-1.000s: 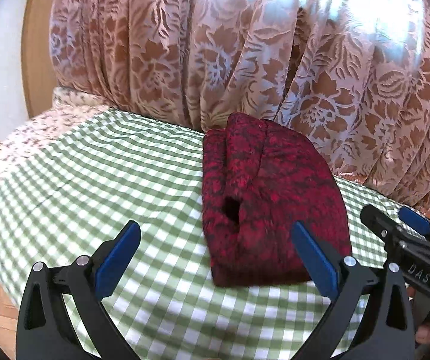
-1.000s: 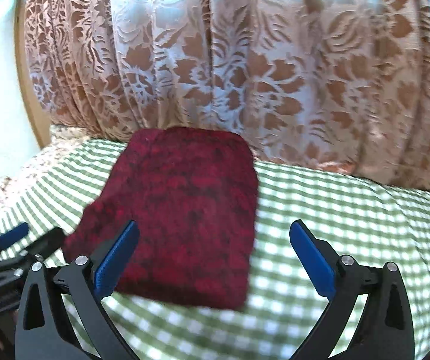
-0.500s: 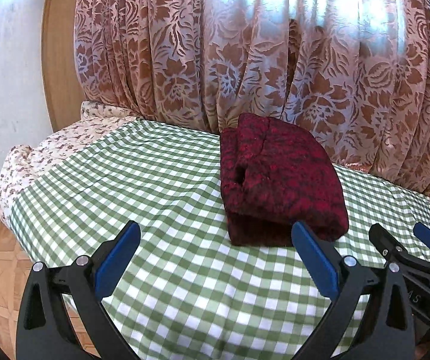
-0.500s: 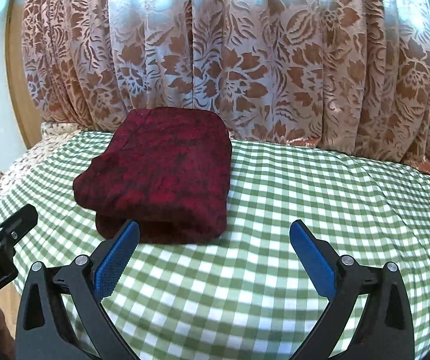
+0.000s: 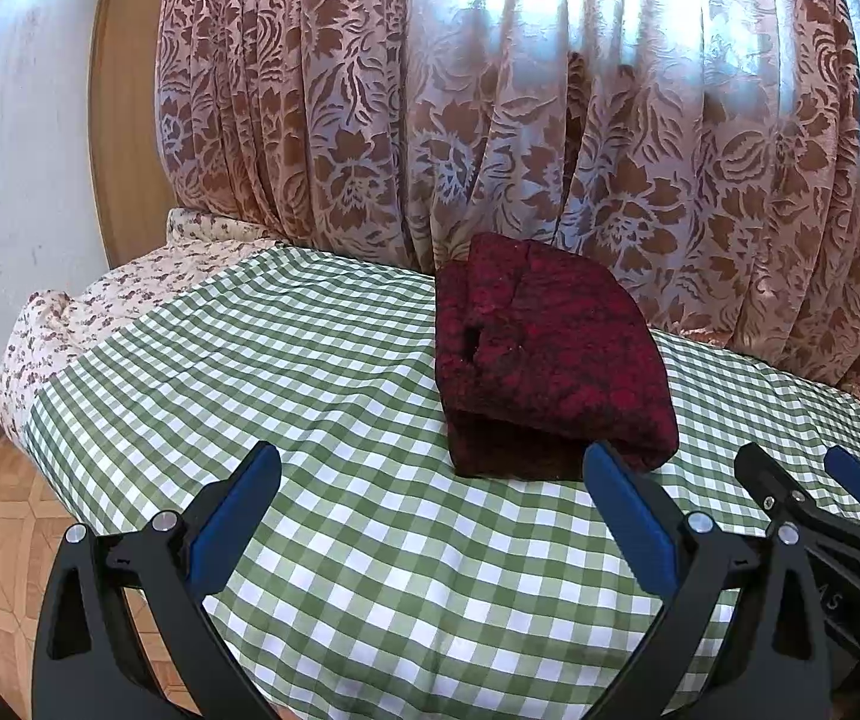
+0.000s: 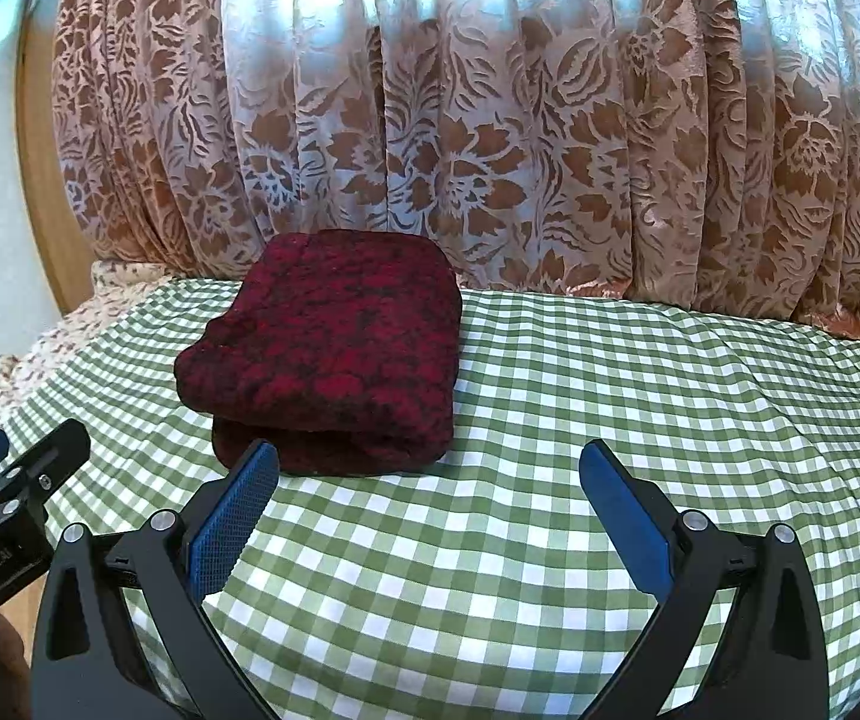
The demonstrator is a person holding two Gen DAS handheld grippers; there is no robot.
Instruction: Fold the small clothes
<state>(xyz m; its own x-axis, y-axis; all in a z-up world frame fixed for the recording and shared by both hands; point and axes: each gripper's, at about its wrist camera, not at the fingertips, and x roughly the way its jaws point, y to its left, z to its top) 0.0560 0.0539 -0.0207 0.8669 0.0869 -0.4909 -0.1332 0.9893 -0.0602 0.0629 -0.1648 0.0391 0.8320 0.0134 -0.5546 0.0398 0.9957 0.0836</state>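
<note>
Dark red knitted garment [image 5: 544, 354] [image 6: 334, 342], folded into 2 thick layers, lying on green-and-white checked cloth [image 5: 322, 396] near floral curtain [image 5: 550, 120]. Left gripper [image 5: 430, 510] spread wide, gripping nothing, short of the bundle. Right gripper [image 6: 427, 498] likewise wide apart, empty, just before the garment's near edge.

Quick count: one folded dark red garment [image 5: 550, 360], one green checked cloth [image 5: 310, 372] under it, one flowery sheet [image 5: 130, 288] poking out at the far left edge, one patterned curtain [image 5: 490, 120] behind, and two grippers, left gripper [image 5: 430, 498] and right gripper [image 6: 430, 498], both with jaws wide apart.
</note>
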